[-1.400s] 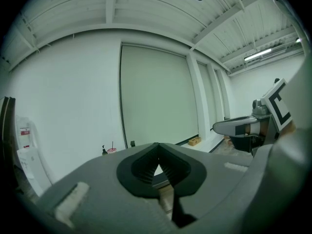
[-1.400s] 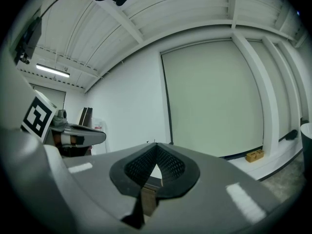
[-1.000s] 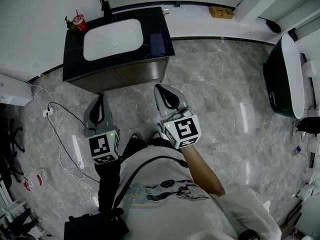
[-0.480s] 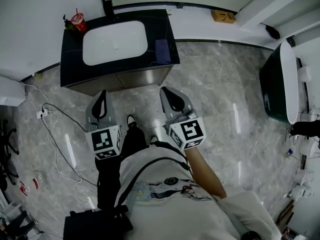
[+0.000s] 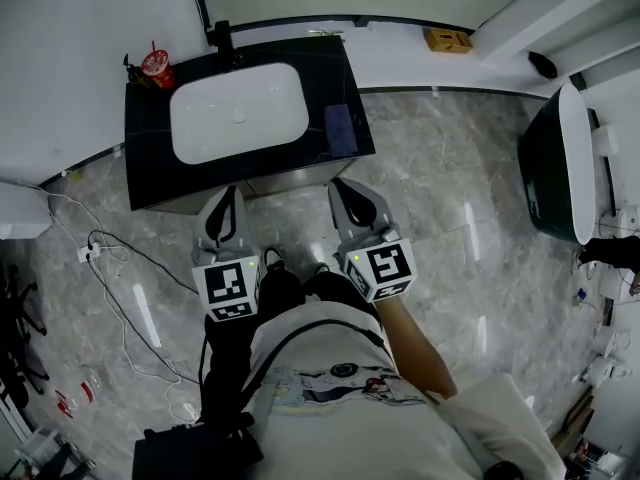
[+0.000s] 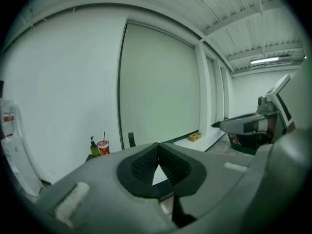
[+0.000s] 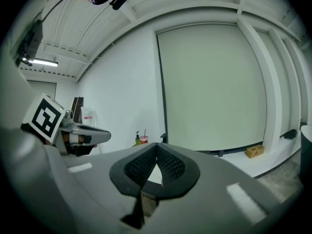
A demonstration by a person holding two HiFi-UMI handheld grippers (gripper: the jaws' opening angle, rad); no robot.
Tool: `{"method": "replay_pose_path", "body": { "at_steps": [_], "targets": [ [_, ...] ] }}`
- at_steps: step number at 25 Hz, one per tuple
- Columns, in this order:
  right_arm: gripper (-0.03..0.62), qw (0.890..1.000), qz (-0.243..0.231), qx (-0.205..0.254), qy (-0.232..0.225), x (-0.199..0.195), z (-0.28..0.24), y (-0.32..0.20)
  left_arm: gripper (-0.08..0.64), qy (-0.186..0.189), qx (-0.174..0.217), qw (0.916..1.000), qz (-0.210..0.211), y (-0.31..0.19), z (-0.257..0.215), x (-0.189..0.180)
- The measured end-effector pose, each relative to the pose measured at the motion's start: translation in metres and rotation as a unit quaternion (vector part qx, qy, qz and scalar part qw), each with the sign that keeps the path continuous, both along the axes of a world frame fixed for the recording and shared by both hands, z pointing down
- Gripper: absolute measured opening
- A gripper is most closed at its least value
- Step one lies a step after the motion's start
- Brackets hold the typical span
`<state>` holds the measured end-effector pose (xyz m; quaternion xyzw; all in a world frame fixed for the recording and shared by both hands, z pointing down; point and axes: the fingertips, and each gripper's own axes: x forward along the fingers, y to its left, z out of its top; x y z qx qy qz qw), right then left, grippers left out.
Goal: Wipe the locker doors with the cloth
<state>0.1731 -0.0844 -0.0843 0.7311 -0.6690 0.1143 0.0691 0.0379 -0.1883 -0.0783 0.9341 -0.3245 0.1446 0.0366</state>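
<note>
Grey marble floor [image 5: 440,198]. Two grippers side by side: left gripper [image 5: 226,206] and right gripper [image 5: 352,194], jaws together, both empty. Just ahead, one black vanity [image 5: 150,183]: one white basin [image 5: 238,113], one dark cloth [image 5: 340,130] lying right of it, one red cup [image 5: 156,65].

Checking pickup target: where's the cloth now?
Head view: the cloth lies on the black counter, just right of the white basin, beyond the right tool's tip.

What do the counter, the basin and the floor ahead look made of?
Counter: dark and glossy, likely stone or laminate; faint reflections show. Basin: smooth white, probably ceramic. Floor: polished grey veined tile, marble-look, with bright glare streaks.
</note>
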Motion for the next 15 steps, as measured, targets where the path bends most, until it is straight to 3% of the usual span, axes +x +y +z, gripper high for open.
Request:
{"method": "replay_pose_path", "body": {
  "at_steps": [7, 15],
  "targets": [
    [0.006, 0.998, -0.01, -0.063, -0.03, 0.034, 0.06, -0.018, 0.002, -0.052, -0.034, 0.9978, 0.02, -0.004, 0.054, 0.048],
    [0.046, 0.985, -0.024, -0.156, -0.063, 0.095, 0.152, -0.039, 0.002, -0.111, -0.115, 0.9867, 0.027, 0.011, 0.129, 0.097]
  ]
}}
